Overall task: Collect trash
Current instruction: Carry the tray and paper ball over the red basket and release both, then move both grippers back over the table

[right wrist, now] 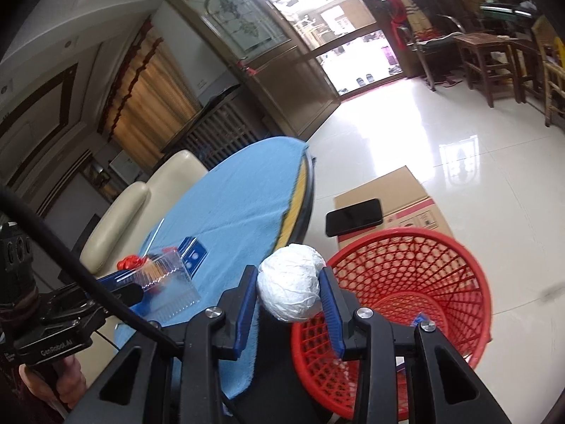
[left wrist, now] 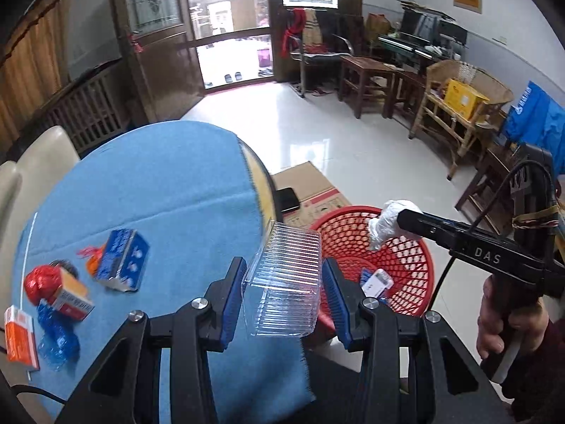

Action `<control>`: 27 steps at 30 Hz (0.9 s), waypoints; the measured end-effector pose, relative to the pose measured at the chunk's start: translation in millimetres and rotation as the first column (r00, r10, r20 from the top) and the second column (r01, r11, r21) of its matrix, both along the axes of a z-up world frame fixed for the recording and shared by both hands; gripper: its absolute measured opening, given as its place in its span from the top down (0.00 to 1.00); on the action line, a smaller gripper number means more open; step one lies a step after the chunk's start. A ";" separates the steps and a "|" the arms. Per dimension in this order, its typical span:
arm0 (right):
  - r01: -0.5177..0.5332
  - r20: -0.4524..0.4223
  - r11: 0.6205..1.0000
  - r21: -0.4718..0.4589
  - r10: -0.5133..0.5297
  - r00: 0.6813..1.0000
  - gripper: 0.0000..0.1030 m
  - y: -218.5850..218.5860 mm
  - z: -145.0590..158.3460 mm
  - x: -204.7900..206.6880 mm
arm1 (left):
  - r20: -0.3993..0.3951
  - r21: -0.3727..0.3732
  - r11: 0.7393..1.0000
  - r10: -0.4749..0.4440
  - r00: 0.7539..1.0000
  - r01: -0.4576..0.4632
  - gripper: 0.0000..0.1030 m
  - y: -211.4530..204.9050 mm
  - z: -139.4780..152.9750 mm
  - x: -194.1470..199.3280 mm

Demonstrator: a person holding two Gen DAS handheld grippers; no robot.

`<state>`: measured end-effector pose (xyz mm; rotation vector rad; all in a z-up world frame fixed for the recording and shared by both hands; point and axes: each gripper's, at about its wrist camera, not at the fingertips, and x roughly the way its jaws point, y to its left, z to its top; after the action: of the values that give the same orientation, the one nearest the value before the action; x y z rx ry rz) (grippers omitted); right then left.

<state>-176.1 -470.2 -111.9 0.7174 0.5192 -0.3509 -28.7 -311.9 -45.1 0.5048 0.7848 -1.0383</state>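
Note:
My left gripper is shut on a clear ribbed plastic container, held over the table's right edge beside the red mesh basket. My right gripper is shut on a crumpled white paper ball, just left of the red mesh basket rim. From the left wrist view that paper ball hangs above the basket. The clear container shows at the left of the right wrist view. A blue-white packet lies inside the basket.
On the blue cloth of the round table lie a blue carton, a red wad with a small box, blue plastic wrap and an orange box. A cardboard box with a black phone stands behind the basket. A cream chair stands left.

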 end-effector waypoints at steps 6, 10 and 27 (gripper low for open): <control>0.083 -0.030 0.997 -0.003 -0.084 0.996 0.63 -22.4 -6.2 -14.4 | -0.049 0.025 0.997 -0.068 0.996 0.070 0.55 -36.2 -10.8 -13.3; 0.119 -0.043 0.993 0.020 -0.118 0.992 0.63 -34.6 -15.2 -22.3 | -0.106 0.043 0.994 -0.092 0.990 0.097 0.55 -53.6 -24.5 -17.2; 0.201 -0.066 0.968 0.152 -0.192 0.979 0.42 -54.9 -34.3 -36.7 | -0.194 0.036 0.995 -0.082 0.978 0.091 0.44 -57.9 -34.4 -9.7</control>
<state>-212.8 -525.1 -146.2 0.9189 0.5296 -0.5187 -38.4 -369.8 -79.4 0.4843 0.9661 -1.1643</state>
